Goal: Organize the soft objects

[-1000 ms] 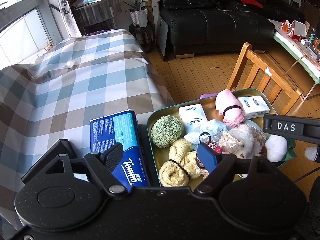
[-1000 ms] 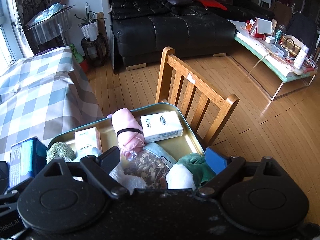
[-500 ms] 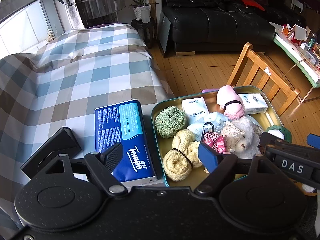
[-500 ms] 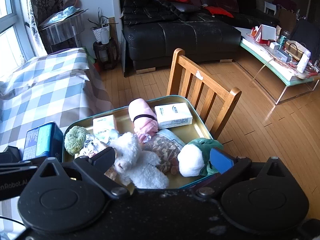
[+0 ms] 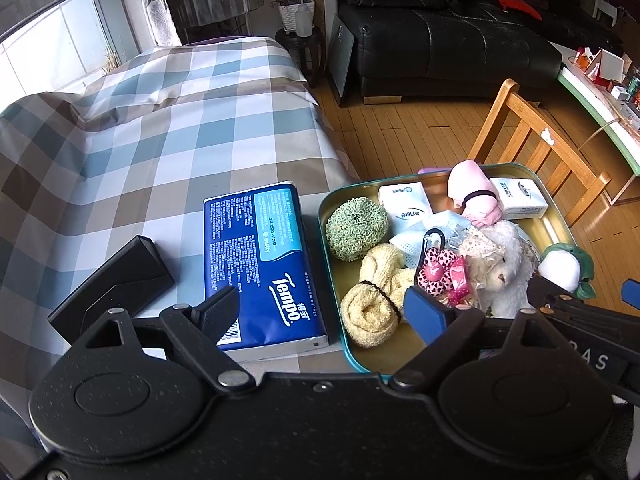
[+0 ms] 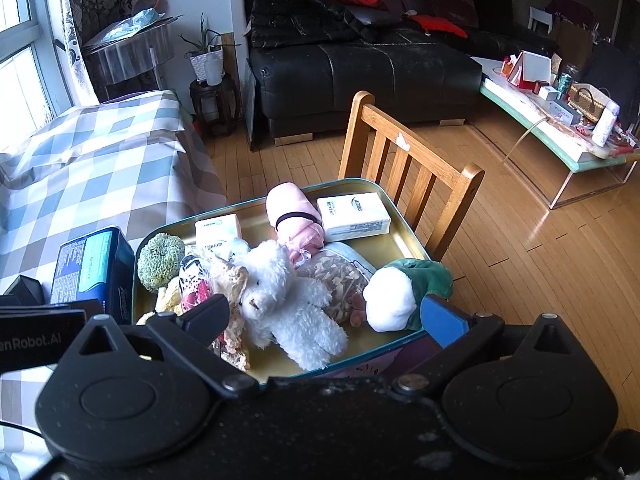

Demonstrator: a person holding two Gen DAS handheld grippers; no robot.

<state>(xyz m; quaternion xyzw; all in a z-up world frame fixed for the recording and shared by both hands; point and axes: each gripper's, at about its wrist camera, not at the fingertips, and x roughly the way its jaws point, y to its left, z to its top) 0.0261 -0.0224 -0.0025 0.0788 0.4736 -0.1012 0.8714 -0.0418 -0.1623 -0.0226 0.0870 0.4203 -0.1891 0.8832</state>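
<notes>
A teal-rimmed gold tray (image 5: 332,216) (image 6: 404,224) holds a white plush toy (image 6: 280,288) (image 5: 508,264), a white-and-green plush (image 6: 400,296), a pink rolled cloth (image 6: 292,212), a green scrubby ball (image 5: 356,228), yellow rolled towels (image 5: 372,308) and white tissue packs (image 6: 352,216). A blue Tempo tissue pack (image 5: 260,256) lies on the cloth left of the tray. My right gripper (image 6: 326,316) hangs wide open above the tray's near side, apart from the white plush below it. My left gripper (image 5: 320,312) is opening, straddling the pack's corner and the tray's edge without touching either.
A black case (image 5: 116,280) lies left of the tissue pack on the checked tablecloth (image 5: 160,120). A wooden chair (image 6: 412,168) stands just behind the tray. Farther off are a black sofa (image 6: 360,72) and a cluttered glass coffee table (image 6: 560,140).
The right gripper has drawn back toward the tray's near side with its jaws spreading, and the white plush now lies free in the tray. The left jaws have widened.
</notes>
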